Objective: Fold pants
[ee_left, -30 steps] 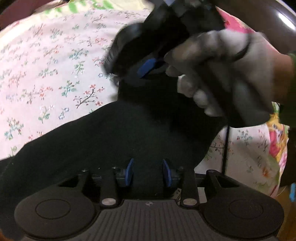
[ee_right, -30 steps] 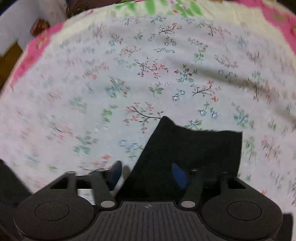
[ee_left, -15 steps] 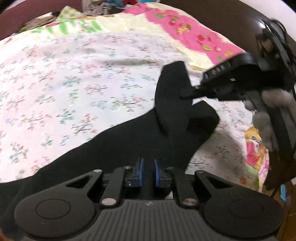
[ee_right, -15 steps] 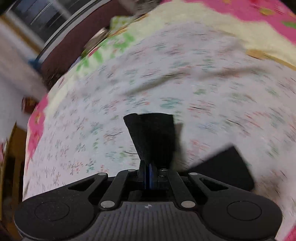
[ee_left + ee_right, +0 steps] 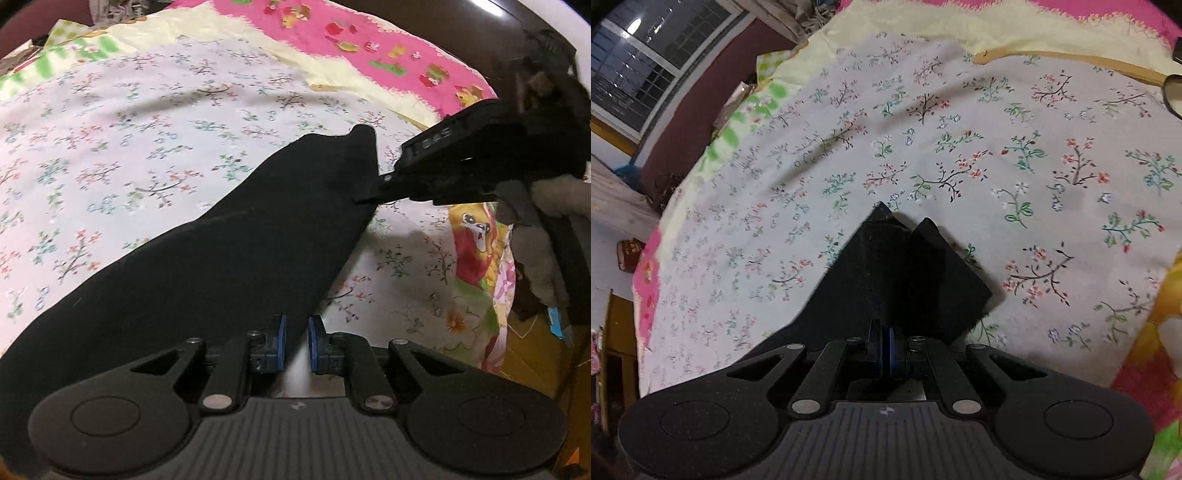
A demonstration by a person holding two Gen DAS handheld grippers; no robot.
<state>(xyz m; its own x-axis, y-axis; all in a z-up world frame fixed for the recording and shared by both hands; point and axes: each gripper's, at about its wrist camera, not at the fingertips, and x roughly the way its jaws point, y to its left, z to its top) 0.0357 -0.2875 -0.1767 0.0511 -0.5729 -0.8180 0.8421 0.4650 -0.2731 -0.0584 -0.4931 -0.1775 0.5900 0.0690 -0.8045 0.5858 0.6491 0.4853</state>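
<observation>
Currently, black pants (image 5: 229,258) are held over a floral sheet (image 5: 110,155).
Left gripper (image 5: 295,341) is pinched on one edge; right gripper (image 5: 886,349) is clamped on a corner.

From the left wrist view, we see the pants (image 5: 221,266) lying on the floral sheet (image 5: 110,147), running from seven o'clock up toward one o'clock. The right gripper (image 5: 380,190) meets their far end at two o'clock. Our left gripper (image 5: 295,341) sits at six o'clock, on the pants' near edge. Beyond the sheet, toward twelve o'clock, lies a quilt (image 5: 369,48). At four o'clock, a cartoon-print cover (image 5: 476,236) borders the sheet.
</observation>
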